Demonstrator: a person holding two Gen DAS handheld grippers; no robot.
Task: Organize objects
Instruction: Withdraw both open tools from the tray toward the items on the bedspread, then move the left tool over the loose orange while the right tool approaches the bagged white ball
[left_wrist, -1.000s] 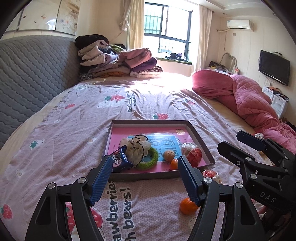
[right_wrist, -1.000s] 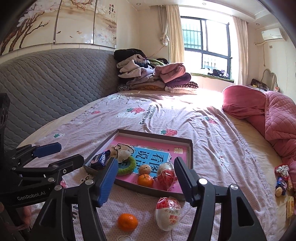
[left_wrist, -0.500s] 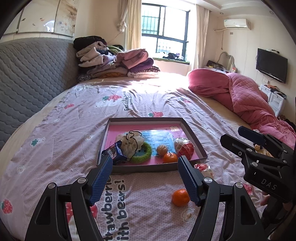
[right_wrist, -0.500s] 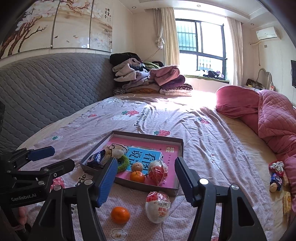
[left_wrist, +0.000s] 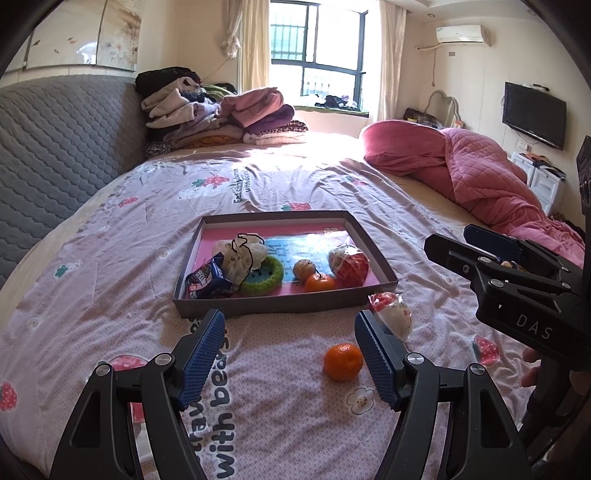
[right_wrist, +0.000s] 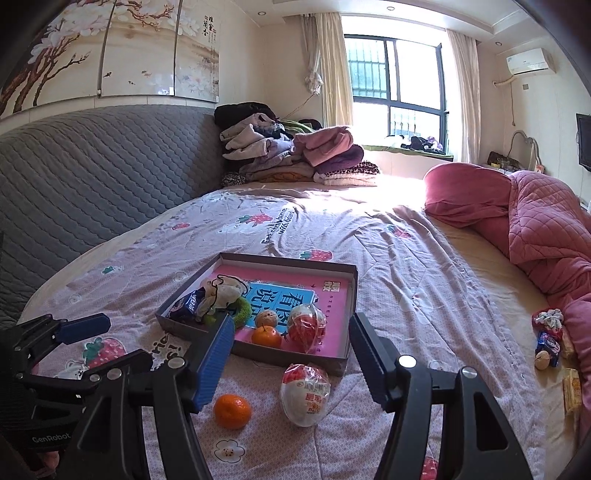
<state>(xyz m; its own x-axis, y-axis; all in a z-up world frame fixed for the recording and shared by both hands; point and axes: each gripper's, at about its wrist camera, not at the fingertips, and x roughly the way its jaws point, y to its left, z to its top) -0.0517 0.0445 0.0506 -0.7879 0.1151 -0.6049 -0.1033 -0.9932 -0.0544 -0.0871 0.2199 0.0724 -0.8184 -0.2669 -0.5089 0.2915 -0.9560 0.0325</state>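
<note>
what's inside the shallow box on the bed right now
Inside the shallow box: a blue snack packet, a pale drawstring pouch on a green ring, a walnut, a tangerine and a red-and-white wrapped egg. They partly cover the pink-and-blue printed sheet beneath.

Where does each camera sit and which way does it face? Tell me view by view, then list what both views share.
Left wrist: sits behind the left tongs, open, facing the box on the bed; the right tongs show at right.
Right wrist: sits behind the right tongs, open, facing the same box from further right; the left tongs show at left.
Shared: box, loose orange, wrapped egg.
</note>
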